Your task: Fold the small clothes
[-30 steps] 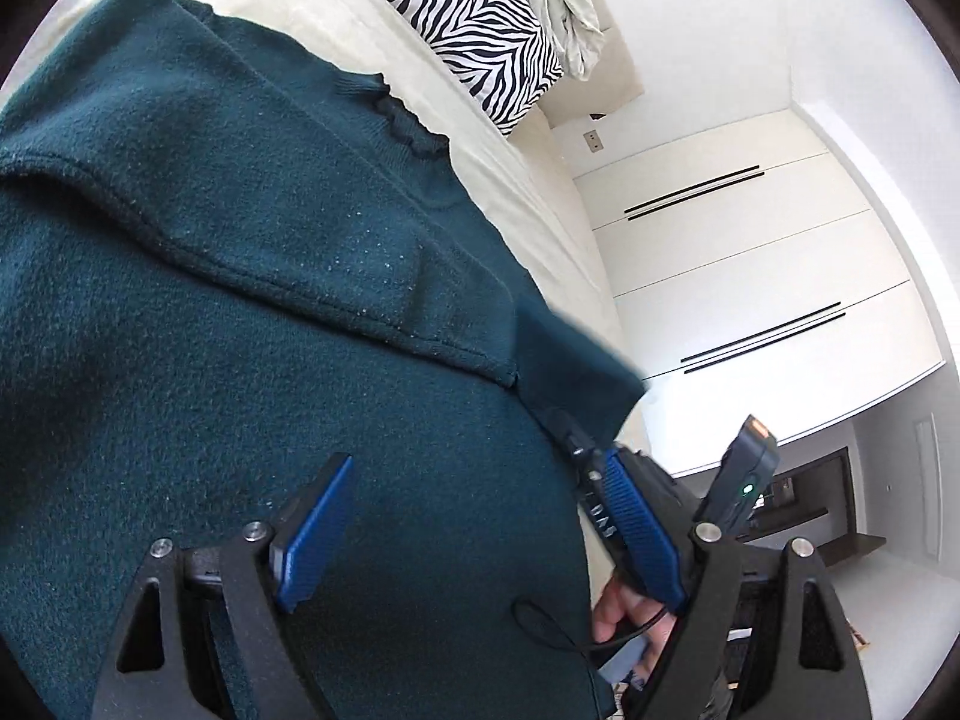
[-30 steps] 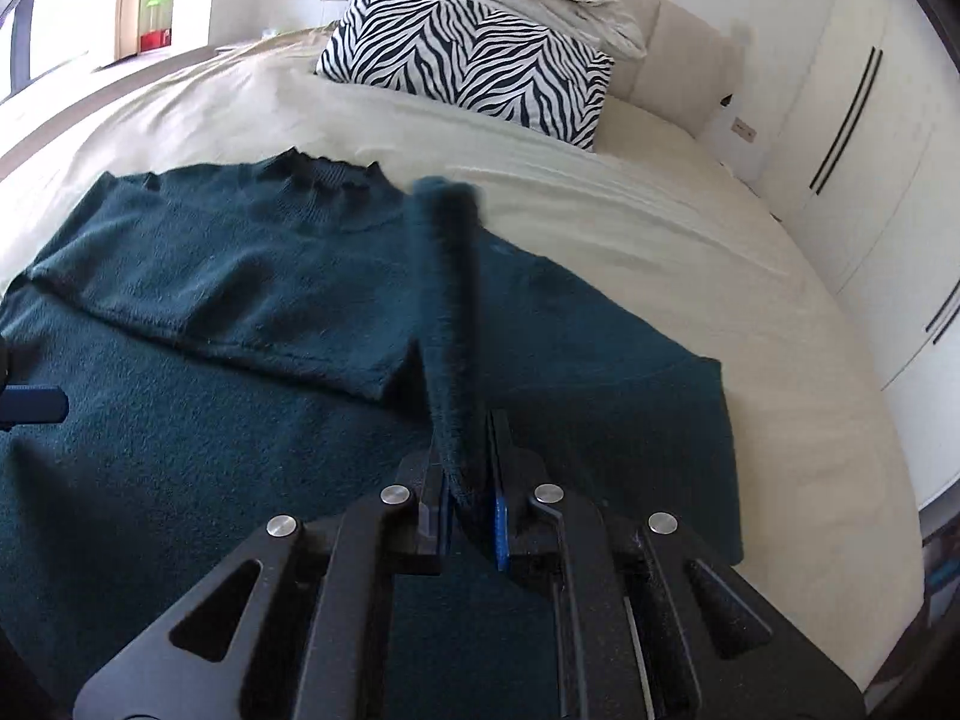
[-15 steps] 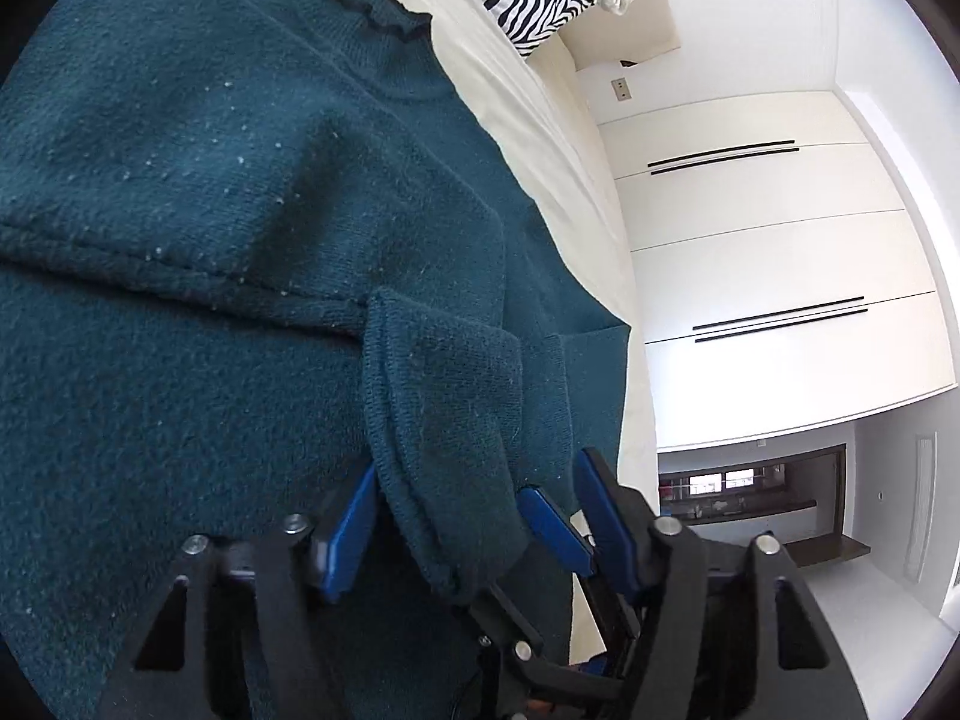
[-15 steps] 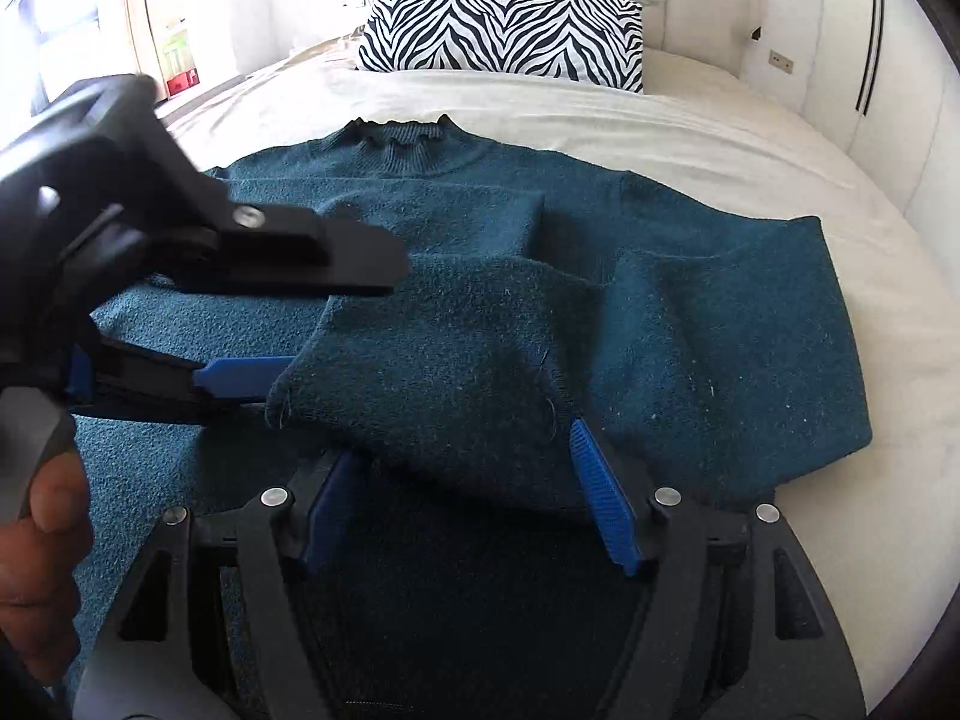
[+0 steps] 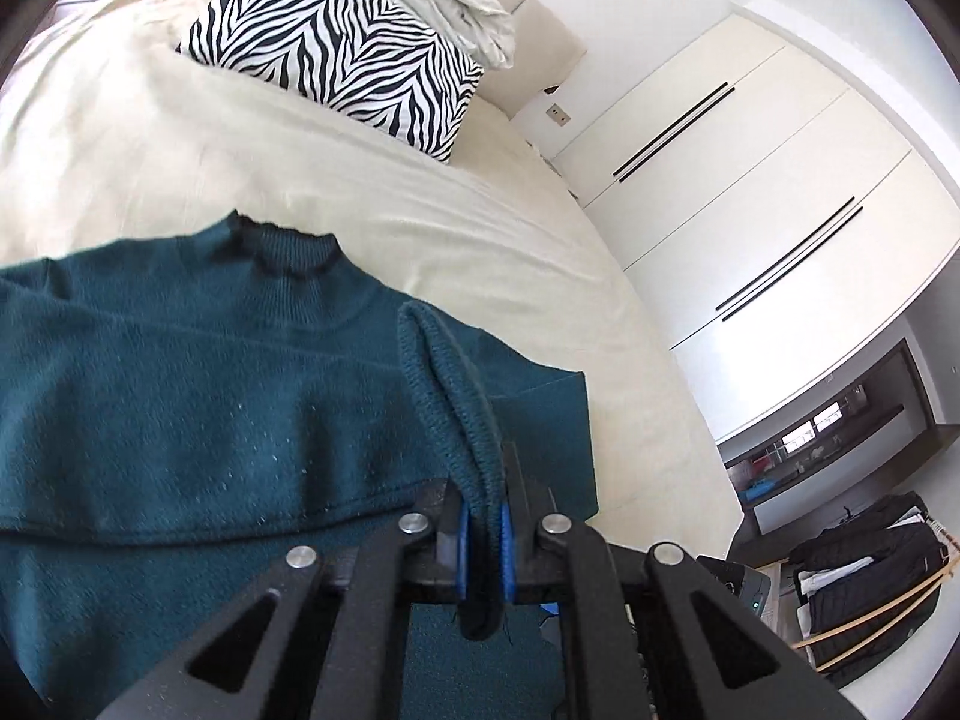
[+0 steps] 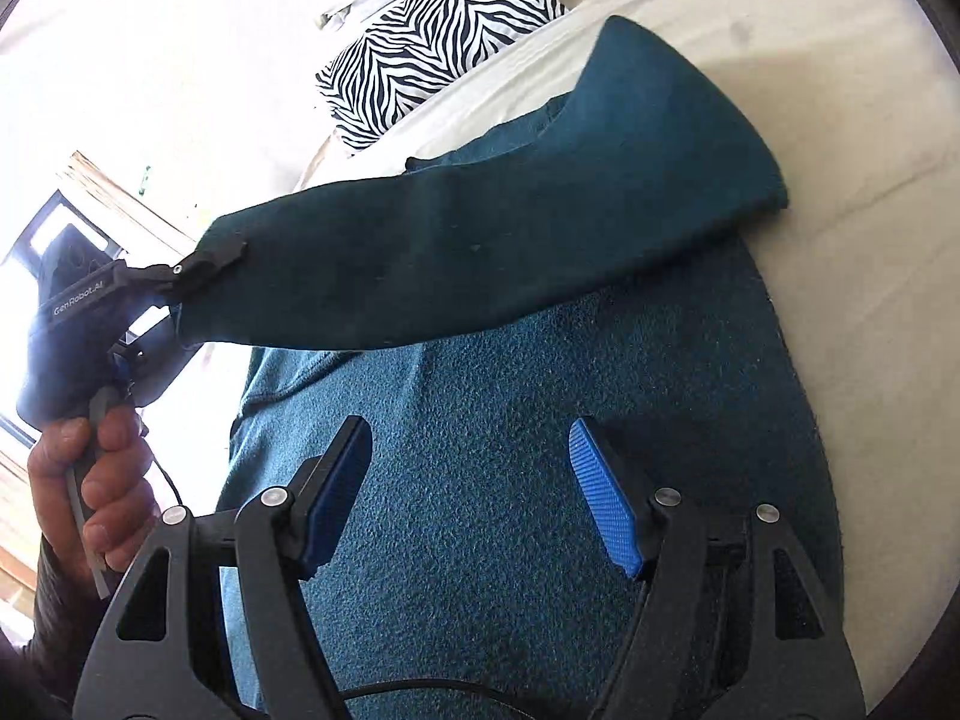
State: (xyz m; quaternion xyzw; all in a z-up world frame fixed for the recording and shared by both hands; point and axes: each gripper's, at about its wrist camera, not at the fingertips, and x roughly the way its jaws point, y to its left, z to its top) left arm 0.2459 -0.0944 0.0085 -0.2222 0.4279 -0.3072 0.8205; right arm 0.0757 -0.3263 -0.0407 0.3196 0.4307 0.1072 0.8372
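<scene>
The left gripper (image 5: 480,531) is clamped shut on the dark teal knitted sweater sleeve (image 5: 447,396), lifted above the bed. The right gripper (image 6: 471,495) hovers with jaws wide apart.

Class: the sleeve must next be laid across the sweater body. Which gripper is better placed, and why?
Left: the left gripper is shut on the sleeve, holding it lifted; the right gripper is open above the sweater body.
</scene>
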